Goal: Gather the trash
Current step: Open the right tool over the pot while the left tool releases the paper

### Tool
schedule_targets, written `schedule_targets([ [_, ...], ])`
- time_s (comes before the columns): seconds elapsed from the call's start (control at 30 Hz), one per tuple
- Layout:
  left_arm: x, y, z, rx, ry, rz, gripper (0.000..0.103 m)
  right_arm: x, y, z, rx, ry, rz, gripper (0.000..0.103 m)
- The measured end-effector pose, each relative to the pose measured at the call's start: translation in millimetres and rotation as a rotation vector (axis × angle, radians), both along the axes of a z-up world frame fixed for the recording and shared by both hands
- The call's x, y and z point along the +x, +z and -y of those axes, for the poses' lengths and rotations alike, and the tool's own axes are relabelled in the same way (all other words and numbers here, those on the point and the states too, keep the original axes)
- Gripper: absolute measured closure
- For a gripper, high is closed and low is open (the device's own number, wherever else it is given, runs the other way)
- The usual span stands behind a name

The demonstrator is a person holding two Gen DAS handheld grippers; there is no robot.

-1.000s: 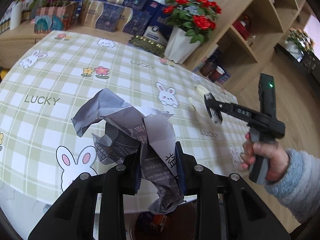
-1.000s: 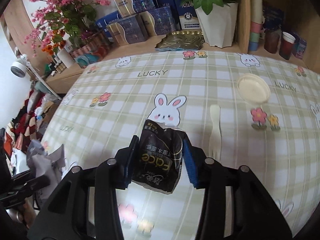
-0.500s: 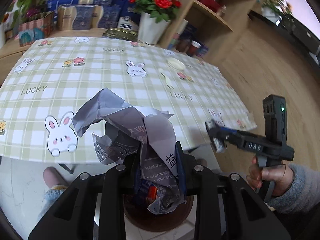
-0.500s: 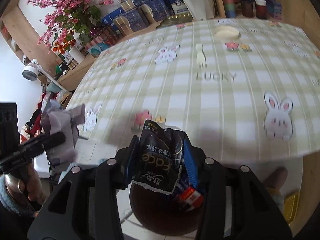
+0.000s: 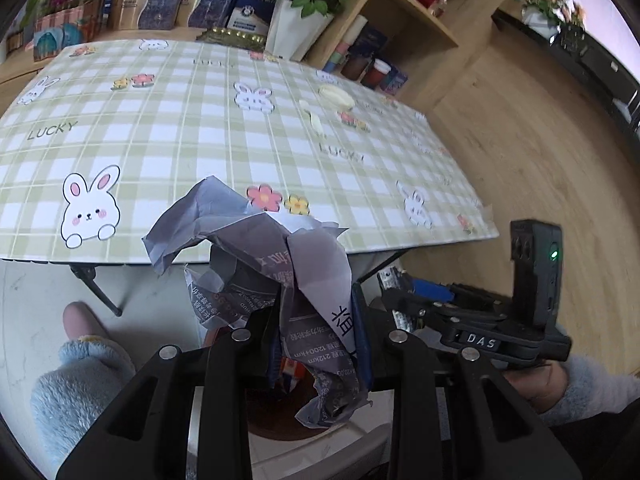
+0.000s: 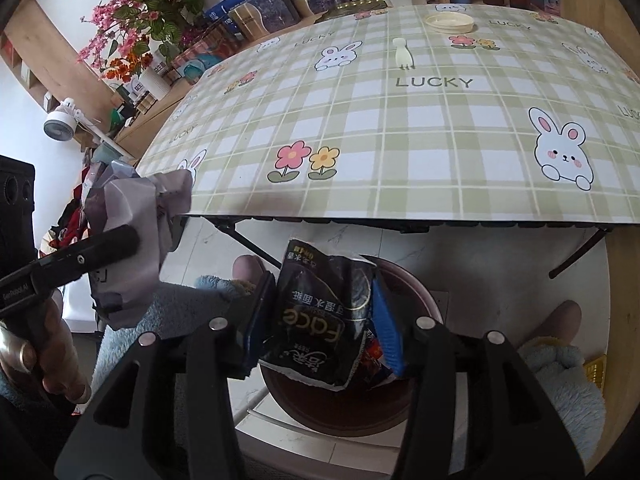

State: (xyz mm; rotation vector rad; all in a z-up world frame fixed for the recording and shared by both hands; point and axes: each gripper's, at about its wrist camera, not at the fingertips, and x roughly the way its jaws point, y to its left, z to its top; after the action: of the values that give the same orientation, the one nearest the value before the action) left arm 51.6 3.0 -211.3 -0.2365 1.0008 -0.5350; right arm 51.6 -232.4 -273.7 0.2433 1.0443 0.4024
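One folding table [image 6: 400,140] fills most of what I see, covered in green plaid with rabbits, flowers and the word LUCKY; two pieces of trash lie on its far side, one pale plastic fork [image 6: 402,53] and one round cream lid [image 6: 449,22] near it. Below the near table edge, on the pale floor, stands one dark brown round bin [image 6: 404,280]; inside it I can make out some red and blue printed packaging, though not how many pieces. I carry two grippers. My left gripper [image 5: 318,344] is clamped on one crumpled grey newspaper wad [image 5: 256,256], held in the air above the bin. My right gripper [image 6: 320,320] has one black snack wrapper [image 6: 316,316] marked "Face" between its blue pads, directly over the bin's mouth; its jaws are opening, and the right pad already stands clear of the wrapper. Two fluffy blue slippers [image 6: 560,376] flank the bin.
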Motion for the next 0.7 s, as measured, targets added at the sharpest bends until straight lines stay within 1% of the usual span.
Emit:
schedule_targets([
  [0.1,-1,-4,1,0.014,0.002,-0.007,0.074,-1,-4,-3,-0.005,-0.003,-0.003,0.049],
  [0.17,-1,-5,0,0.010,0.003,-0.012,0.074,-2,-3,-2,-0.015,-0.015,0.005,0.038],
  [0.27,-1,-9,0,0.007,0.005,-0.025,0.074,-2,1,3,-0.027,-0.053,0.032,0.030],
  [0.33,0,-11,1,0.013,0.003,-0.030,0.074,-3,7,11,-0.040,-0.097,0.064,0.017],
  [0.4,-1,-14,4,0.031,-0.006,-0.032,0.074,-3,13,18,-0.055,-0.142,0.099,0.011],
  [0.53,-3,-17,11,0.051,-0.026,-0.035,0.073,-6,22,30,-0.106,-0.225,0.154,0.006],
  [0.7,-7,-22,22,0.075,-0.054,-0.037,0.073,-11,27,34,-0.131,-0.257,0.205,0.006],
])
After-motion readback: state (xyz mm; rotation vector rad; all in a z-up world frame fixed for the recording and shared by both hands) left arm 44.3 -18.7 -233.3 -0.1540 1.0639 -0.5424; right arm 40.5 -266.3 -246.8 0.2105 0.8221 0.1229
